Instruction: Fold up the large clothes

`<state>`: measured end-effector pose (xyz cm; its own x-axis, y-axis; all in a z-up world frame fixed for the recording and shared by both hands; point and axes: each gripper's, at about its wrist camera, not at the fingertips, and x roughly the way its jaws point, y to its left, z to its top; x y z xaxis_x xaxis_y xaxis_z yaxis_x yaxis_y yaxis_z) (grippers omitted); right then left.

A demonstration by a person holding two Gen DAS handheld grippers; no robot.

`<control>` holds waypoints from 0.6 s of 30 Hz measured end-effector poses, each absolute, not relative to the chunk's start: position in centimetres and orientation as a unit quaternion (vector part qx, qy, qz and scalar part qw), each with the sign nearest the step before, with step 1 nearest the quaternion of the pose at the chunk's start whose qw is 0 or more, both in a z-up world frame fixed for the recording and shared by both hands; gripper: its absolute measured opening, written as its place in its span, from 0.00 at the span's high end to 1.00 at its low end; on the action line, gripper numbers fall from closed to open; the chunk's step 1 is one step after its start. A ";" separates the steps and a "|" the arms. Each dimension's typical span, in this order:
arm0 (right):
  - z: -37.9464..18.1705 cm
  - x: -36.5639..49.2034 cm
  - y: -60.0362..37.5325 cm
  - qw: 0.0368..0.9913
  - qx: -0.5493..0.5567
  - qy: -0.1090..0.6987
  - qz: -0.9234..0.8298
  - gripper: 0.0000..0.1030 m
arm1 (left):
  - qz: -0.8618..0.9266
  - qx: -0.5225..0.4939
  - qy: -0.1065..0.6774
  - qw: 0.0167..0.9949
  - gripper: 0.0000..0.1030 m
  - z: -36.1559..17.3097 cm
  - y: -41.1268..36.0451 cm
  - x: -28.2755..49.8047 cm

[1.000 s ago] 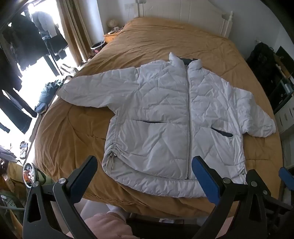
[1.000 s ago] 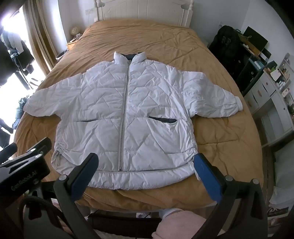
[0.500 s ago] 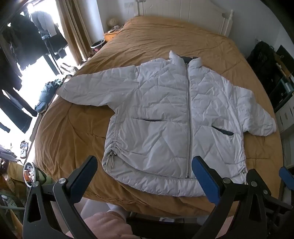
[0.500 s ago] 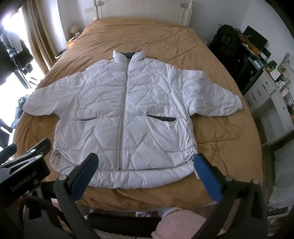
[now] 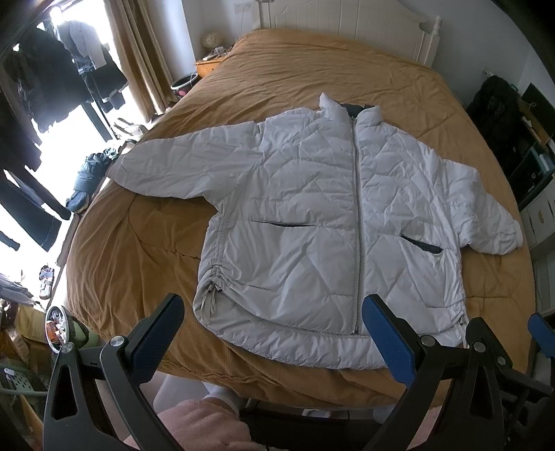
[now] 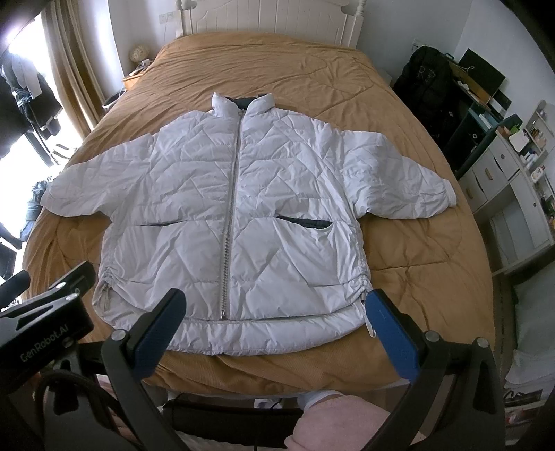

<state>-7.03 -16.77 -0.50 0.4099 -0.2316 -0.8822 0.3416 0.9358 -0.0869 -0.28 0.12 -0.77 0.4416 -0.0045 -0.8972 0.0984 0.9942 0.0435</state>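
Bed with mustard-brown quilt (image 6: 399,249), centre of frame. White slatted headboard (image 6: 274,20), top centre. Beige curtain (image 5: 138,59), upper left. Dark clothes hanging at bright window (image 5: 41,90), far left. Black backpack (image 6: 425,76), upper right. White drawer unit (image 6: 503,180), right edge. Wooden nightstand (image 5: 208,66), beside bed, upper left.

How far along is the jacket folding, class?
Done: the white jacket lies flat on the bed, zipped, sleeves spread. In hand: nothing; the left tool and right tool hover open above its hem. Left: every fold.
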 end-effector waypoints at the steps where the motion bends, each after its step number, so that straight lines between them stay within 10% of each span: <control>1: -0.5 -7.0 -16.8 0.838 0.054 0.516 -0.171 0.00 | -0.030 0.044 0.528 0.847 0.01 -0.9 0.2 -0.3; 18: -0.6 -7.0 -16.8 0.837 0.052 0.517 -0.172 0.00 | -0.030 0.046 0.529 0.847 0.01 -1.0 0.1 -0.5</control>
<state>-7.04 -16.76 -0.58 0.4060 -0.2333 -0.8836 0.3414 0.9356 -0.0901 -0.46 0.12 -1.04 0.4395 -0.0020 -0.8983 0.0991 0.9940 0.0462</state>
